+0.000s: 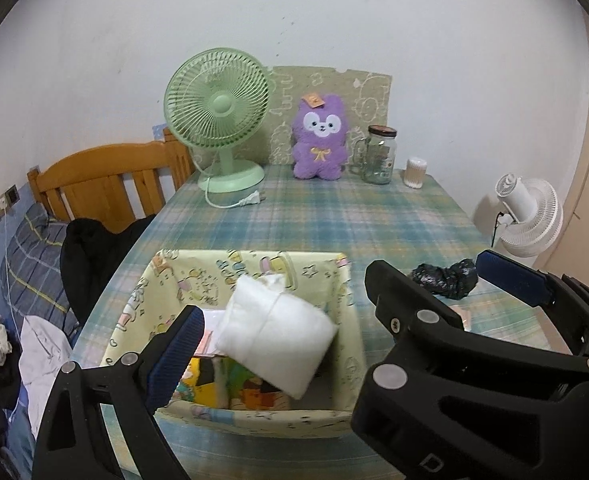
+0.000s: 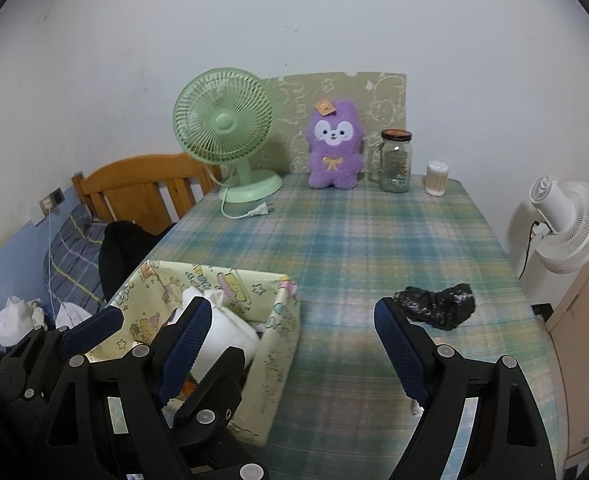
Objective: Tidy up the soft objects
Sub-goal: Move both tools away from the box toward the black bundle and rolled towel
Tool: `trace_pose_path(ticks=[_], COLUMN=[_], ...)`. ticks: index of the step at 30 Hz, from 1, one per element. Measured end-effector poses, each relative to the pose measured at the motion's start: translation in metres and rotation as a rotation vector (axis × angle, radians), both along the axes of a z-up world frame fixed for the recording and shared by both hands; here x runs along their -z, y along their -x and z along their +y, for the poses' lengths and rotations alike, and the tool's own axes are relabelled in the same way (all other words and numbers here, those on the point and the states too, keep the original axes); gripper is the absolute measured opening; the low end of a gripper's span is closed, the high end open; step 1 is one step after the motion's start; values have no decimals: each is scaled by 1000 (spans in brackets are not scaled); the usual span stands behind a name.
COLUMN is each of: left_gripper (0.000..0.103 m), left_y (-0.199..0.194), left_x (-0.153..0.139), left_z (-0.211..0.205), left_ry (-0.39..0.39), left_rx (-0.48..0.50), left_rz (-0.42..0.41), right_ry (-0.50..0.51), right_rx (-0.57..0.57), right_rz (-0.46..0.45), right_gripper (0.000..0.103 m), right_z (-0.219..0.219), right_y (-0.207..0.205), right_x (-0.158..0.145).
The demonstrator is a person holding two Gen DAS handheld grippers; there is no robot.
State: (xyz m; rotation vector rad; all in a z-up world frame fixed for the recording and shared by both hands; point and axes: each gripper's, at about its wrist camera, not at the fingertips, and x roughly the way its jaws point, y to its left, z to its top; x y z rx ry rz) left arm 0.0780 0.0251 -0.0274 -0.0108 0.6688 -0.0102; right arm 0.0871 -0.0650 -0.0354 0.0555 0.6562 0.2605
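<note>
A yellow cartoon-print fabric basket [image 1: 346, 304] [image 2: 282, 332] stands at the near left of the plaid table. A white rolled soft bundle [image 1: 278, 336] [image 2: 230, 332] leans inside it on colourful items [image 1: 230, 388]. My left gripper [image 1: 284, 292] hovers open over the basket, with its pads clear of the bundle. My right gripper [image 2: 290, 304] is open just to its right, straddling the basket's right corner and holding nothing. The two grippers' fingers overlap. A black crumpled soft thing [image 1: 446, 280] [image 2: 438, 308] lies on the table to the right. A purple plush [image 1: 320, 140] [image 2: 334, 148] sits upright at the back.
At the back stand a green desk fan [image 2: 224, 124] with a loose plug cord [image 2: 254, 212], a glass jar [image 2: 396, 164] and a small cotton-swab tub [image 2: 437, 179]. A white fan [image 2: 566, 224] is off the table's right edge. A bed with clothes [image 1: 38, 280] lies left.
</note>
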Motion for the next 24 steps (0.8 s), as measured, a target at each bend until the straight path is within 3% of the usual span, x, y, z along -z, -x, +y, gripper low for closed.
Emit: trace_pose_path(ticks=[24], left_gripper=[97], left_y=[-2], left_x=[-19], left_z=[-97], left_ry=[2], left_rx=[105], left_rz=[-50], right_ry=[-14], right_rx=[139], right_rz=[-68], right_gripper=[86], right_z=[-100], right_y=[14], right_x=[-19])
